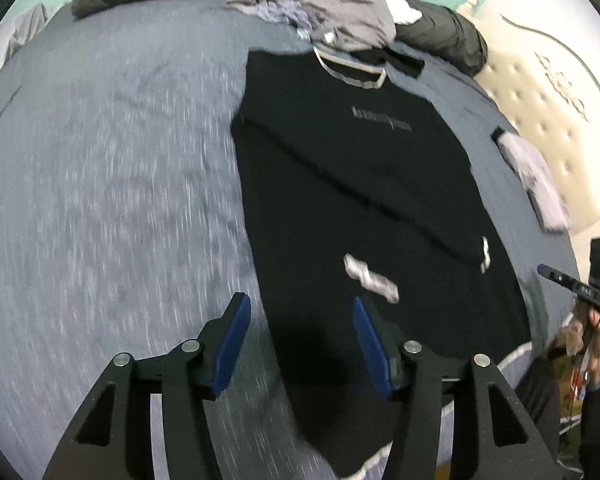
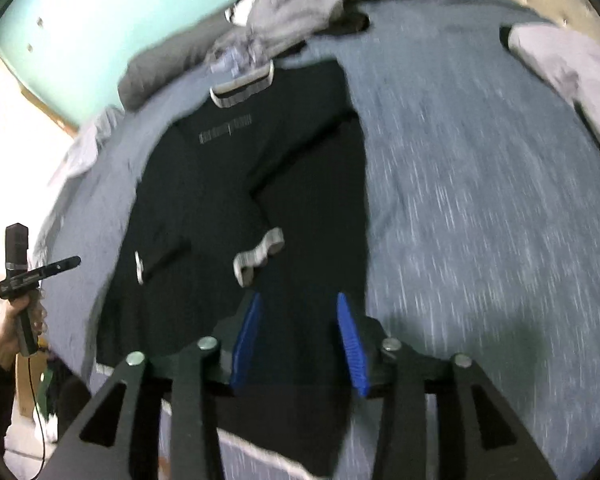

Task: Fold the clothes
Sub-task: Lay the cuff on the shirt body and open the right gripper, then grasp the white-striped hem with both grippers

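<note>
Both tongs, left [image 1: 298,340] and right [image 2: 296,340], hung spread and empty over the hem end of a black shirt [image 1: 360,184] lying flat on the bed [image 1: 100,160], sleeves folded in; soft, limp and light, it looked best pinched at its hem corners.

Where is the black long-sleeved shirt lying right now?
The black long-sleeved shirt lies flat on the blue-grey bedspread, sleeves folded inward, its collar toward the pile of grey clothes by the pillows.
</note>
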The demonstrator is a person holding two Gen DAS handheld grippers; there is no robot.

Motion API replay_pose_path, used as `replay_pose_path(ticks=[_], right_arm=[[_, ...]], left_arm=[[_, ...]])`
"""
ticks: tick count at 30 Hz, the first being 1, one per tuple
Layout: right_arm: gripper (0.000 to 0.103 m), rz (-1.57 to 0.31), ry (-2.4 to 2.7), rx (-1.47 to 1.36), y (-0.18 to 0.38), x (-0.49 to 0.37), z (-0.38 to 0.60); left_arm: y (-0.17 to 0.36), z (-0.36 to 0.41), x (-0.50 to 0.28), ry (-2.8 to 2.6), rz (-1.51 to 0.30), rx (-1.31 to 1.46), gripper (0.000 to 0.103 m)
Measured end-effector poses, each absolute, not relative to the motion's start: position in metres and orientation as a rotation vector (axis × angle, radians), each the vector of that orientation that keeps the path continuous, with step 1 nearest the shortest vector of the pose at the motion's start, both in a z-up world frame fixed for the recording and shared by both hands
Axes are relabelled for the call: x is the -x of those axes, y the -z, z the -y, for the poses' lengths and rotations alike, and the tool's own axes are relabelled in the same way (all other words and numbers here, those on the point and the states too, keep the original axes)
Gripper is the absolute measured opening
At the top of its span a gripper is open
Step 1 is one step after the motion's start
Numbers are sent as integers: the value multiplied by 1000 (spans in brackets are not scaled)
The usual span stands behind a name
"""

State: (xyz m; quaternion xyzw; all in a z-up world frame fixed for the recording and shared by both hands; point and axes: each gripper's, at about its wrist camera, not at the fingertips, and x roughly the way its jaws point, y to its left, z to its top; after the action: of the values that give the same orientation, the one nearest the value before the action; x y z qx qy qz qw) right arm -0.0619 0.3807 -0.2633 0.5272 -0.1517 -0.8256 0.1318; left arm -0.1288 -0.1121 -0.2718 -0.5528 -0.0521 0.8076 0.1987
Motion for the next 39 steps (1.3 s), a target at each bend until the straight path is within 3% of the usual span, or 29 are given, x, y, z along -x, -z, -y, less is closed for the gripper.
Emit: replay_pose_path(ticks=[12, 27, 34, 39], right_arm=[[46, 458, 2188, -1735, 292, 14, -360], [46, 492, 2128, -1835, 313, 9, -354], [46, 424, 2222, -1837, 305, 8, -365], [46, 498, 2163, -1870, 317, 8, -372]], left_arm=[[310, 112, 55, -2102, 243, 1683, 61], [341, 110, 40, -2065, 283, 1779, 60], [334, 122, 38, -2093, 314, 1765, 60], [339, 129, 34, -2067, 366, 1776, 60]])
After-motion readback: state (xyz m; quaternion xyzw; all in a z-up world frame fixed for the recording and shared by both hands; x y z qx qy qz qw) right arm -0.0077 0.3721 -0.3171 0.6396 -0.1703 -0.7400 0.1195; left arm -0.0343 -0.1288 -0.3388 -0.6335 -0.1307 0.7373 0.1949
